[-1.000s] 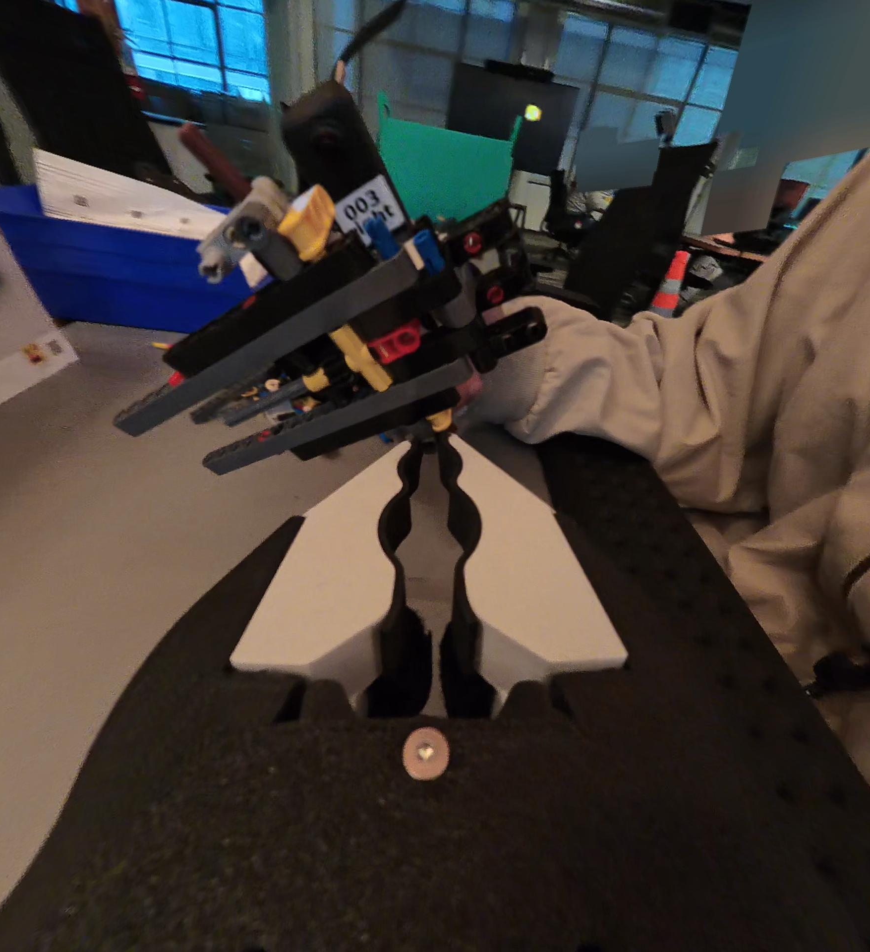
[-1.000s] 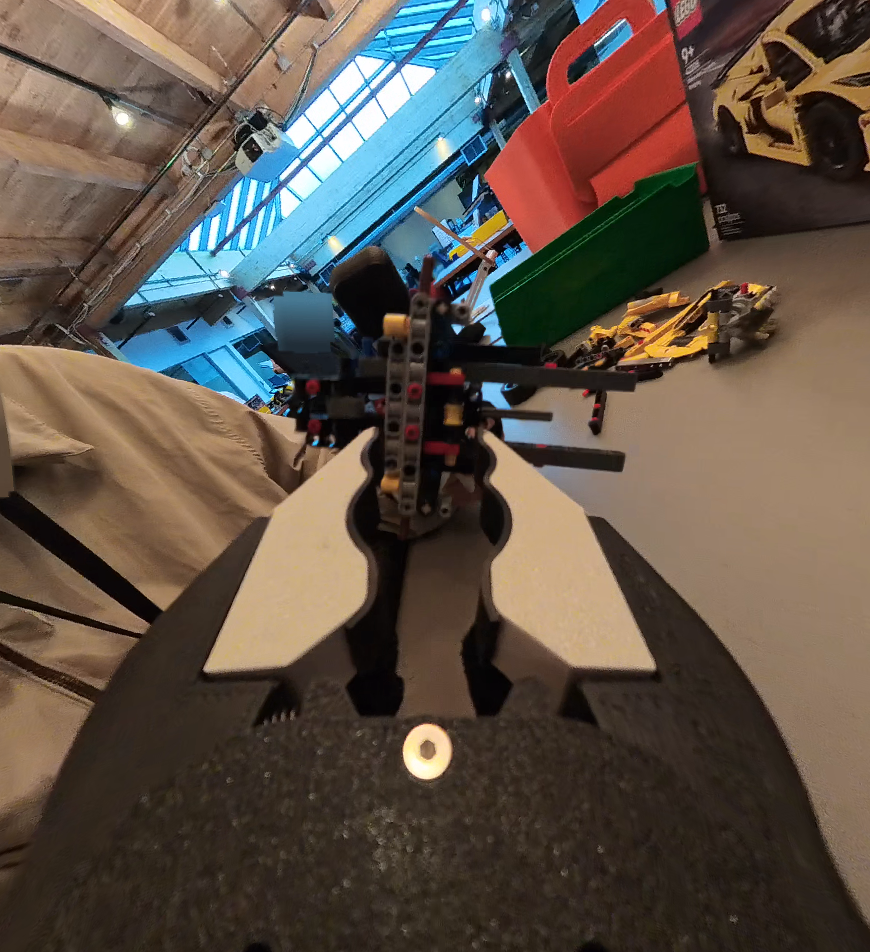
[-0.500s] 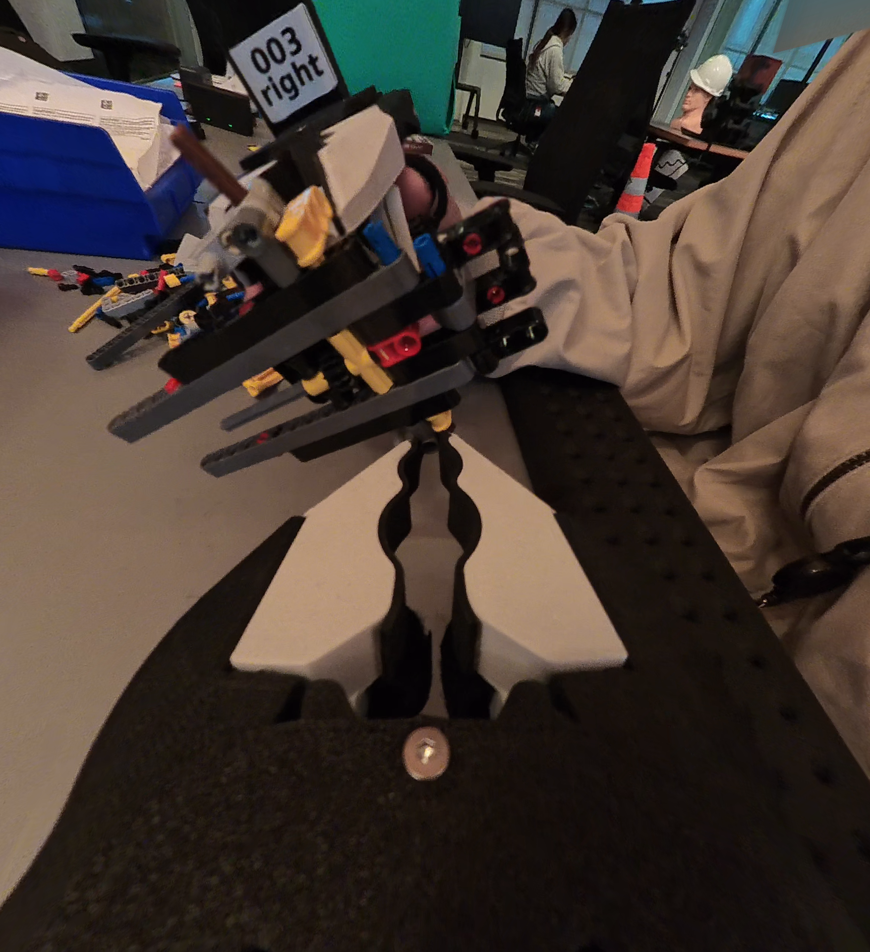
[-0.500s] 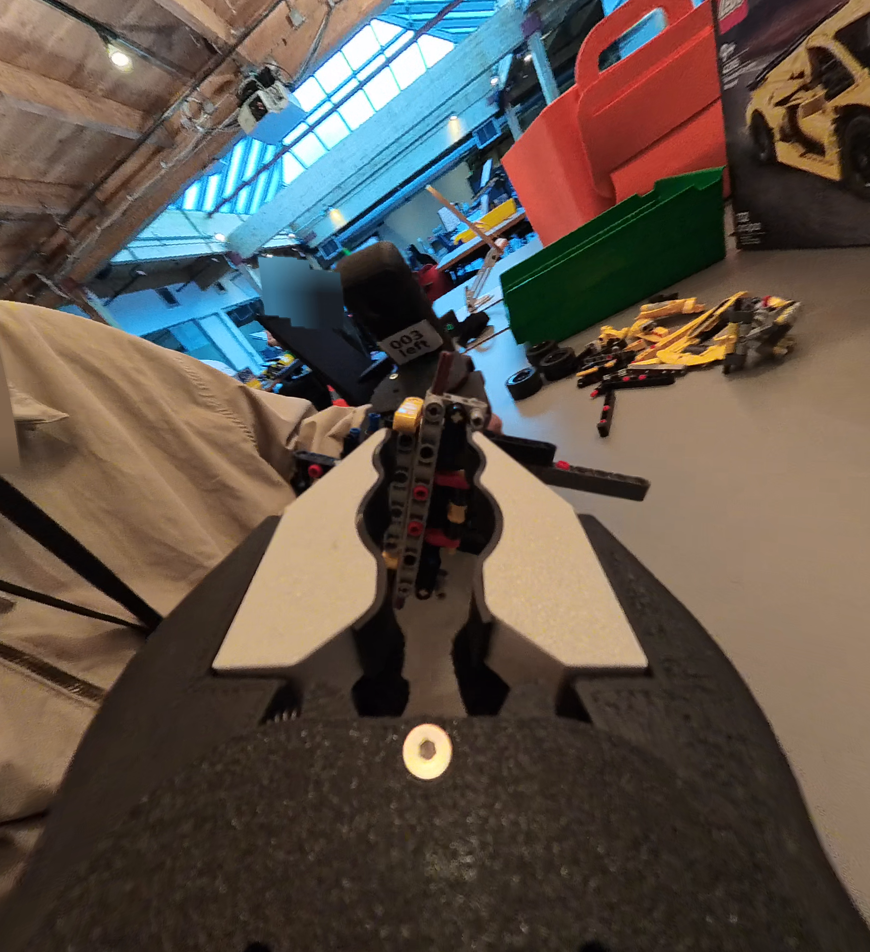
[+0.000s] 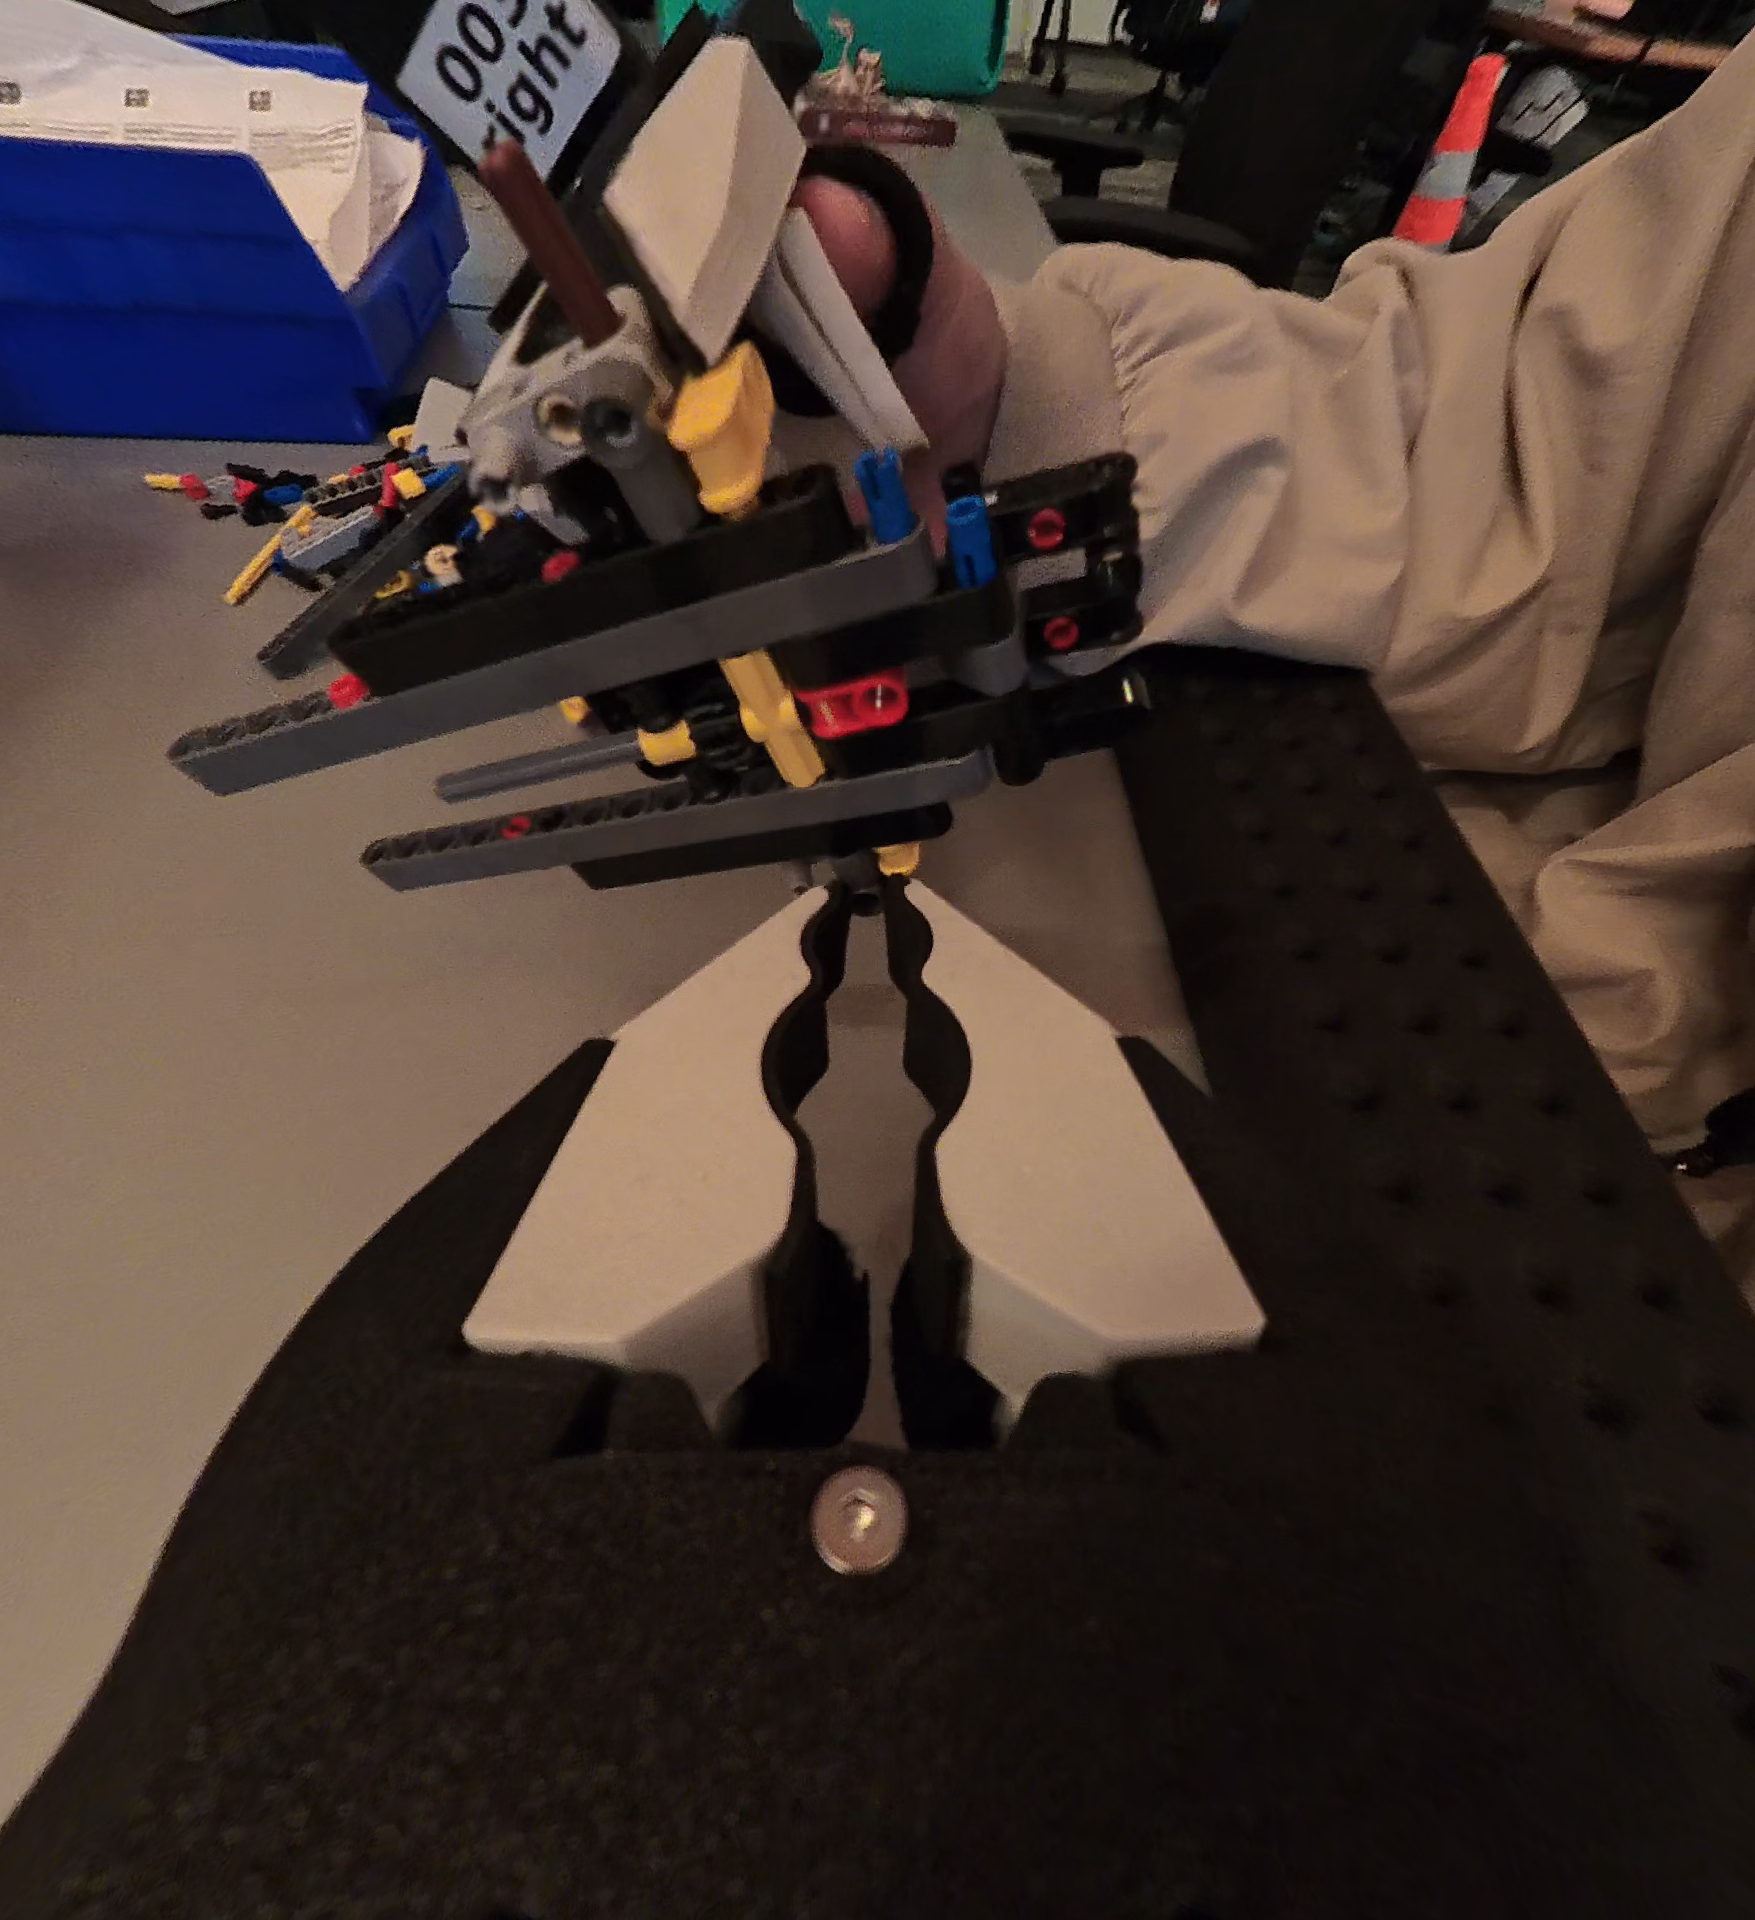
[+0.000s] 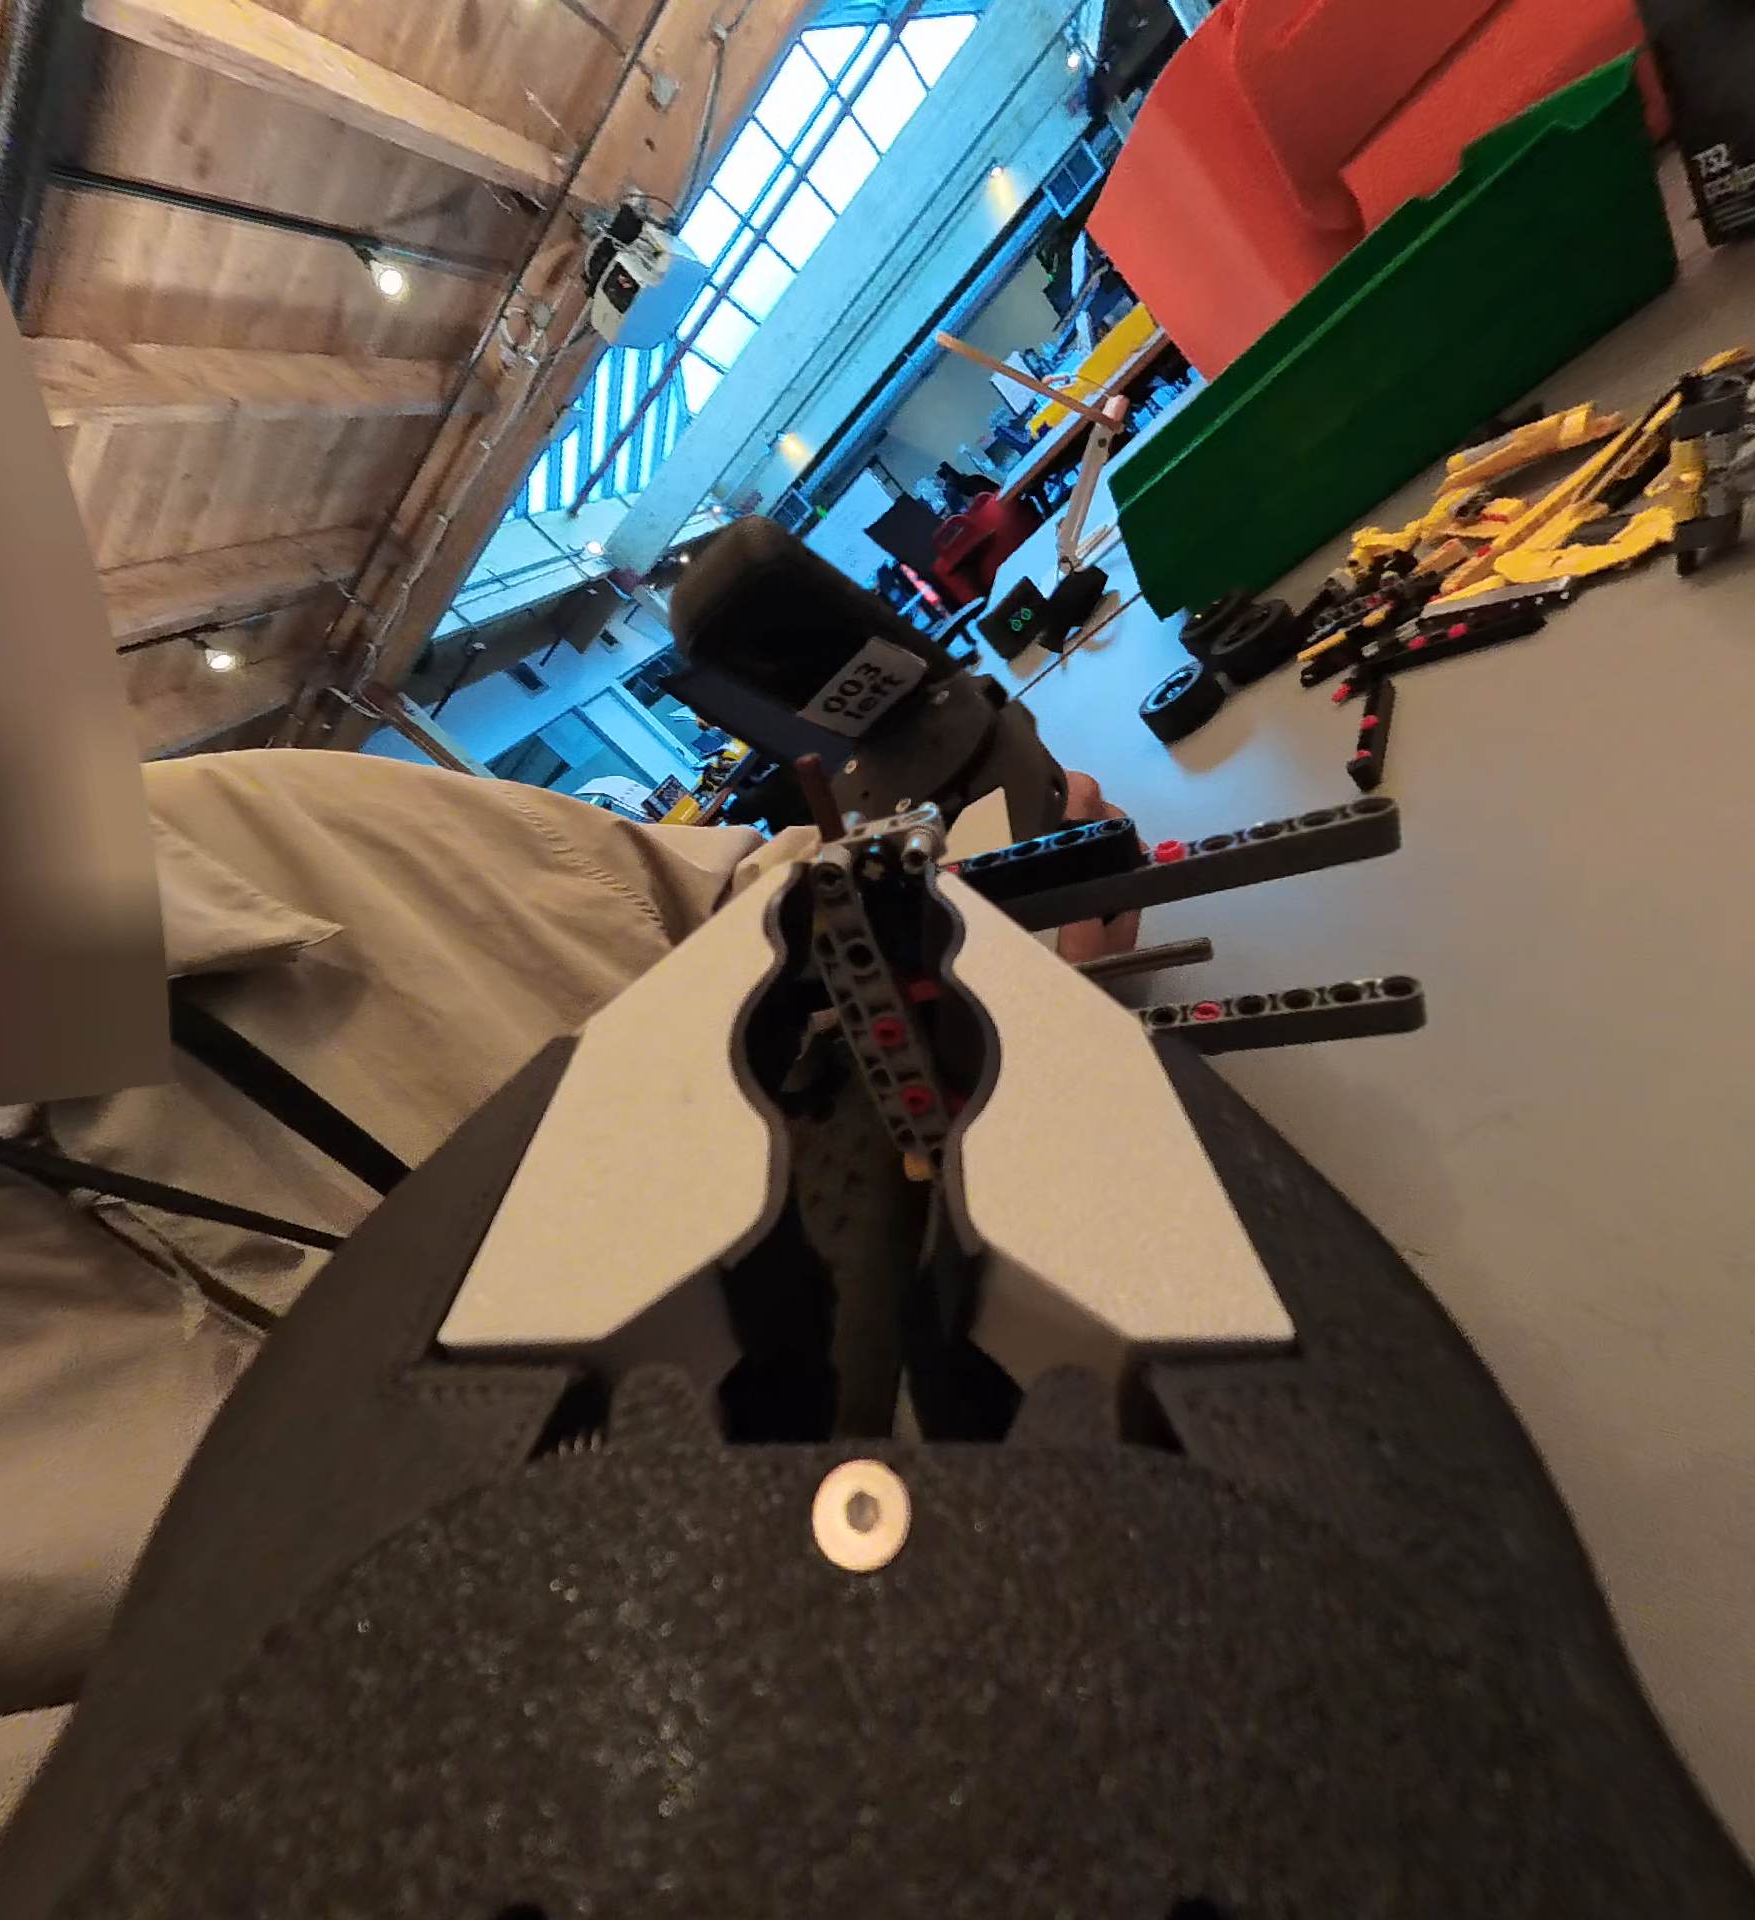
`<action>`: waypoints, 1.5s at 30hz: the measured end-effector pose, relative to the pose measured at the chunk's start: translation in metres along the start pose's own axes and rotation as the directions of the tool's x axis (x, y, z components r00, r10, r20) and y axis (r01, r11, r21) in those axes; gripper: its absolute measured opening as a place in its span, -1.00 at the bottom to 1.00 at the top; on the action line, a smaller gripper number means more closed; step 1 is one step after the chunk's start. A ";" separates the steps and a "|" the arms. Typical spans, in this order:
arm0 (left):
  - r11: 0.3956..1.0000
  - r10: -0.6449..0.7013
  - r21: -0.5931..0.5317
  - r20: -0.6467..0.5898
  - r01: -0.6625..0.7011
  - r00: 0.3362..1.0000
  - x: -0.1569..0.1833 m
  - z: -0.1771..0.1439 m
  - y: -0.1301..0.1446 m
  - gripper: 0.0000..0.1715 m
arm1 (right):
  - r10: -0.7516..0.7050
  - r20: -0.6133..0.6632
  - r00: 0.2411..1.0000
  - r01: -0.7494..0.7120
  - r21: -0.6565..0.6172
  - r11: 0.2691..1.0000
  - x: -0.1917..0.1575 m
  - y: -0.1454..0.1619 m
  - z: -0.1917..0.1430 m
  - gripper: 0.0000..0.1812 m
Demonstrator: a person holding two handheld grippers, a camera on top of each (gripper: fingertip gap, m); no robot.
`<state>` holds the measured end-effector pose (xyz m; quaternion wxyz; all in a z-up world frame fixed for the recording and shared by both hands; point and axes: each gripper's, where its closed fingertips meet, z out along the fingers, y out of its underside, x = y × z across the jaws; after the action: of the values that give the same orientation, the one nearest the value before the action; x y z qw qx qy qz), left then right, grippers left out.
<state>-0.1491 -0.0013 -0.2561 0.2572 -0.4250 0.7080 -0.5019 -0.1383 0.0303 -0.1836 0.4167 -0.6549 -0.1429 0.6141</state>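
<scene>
Two claws gripping brick assembly (image 5: 665,644), beams leftward

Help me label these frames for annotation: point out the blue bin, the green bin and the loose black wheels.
blue bin (image 5: 146,301), left wrist view, on its front wall.
green bin (image 6: 1392,343), right wrist view, on its long side wall.
loose black wheels (image 6: 1228,649), right wrist view, on the tyre of one wheel.
</scene>
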 end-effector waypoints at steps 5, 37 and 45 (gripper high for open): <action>0.996 -0.084 0.022 0.044 0.083 0.996 -0.013 -0.020 -0.007 -0.76 | -0.141 -0.107 0.984 0.145 0.024 0.989 0.010 -0.007 -0.005 -0.81; 0.951 -0.149 0.277 0.028 0.135 0.988 -0.021 -0.045 -0.046 -0.93 | -0.042 -0.076 0.996 0.036 -0.080 0.996 0.016 0.017 0.019 -0.83; 0.959 -0.134 0.258 0.049 0.117 0.990 -0.023 -0.043 -0.041 -0.93 | -0.009 -0.080 0.997 0.007 -0.020 1.000 0.021 0.006 0.000 -0.84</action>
<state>-0.1579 0.0341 -0.2041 0.3004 -0.4489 0.6006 -0.5895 -0.1358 0.0413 -0.2017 0.4183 -0.6824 -0.1346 0.5841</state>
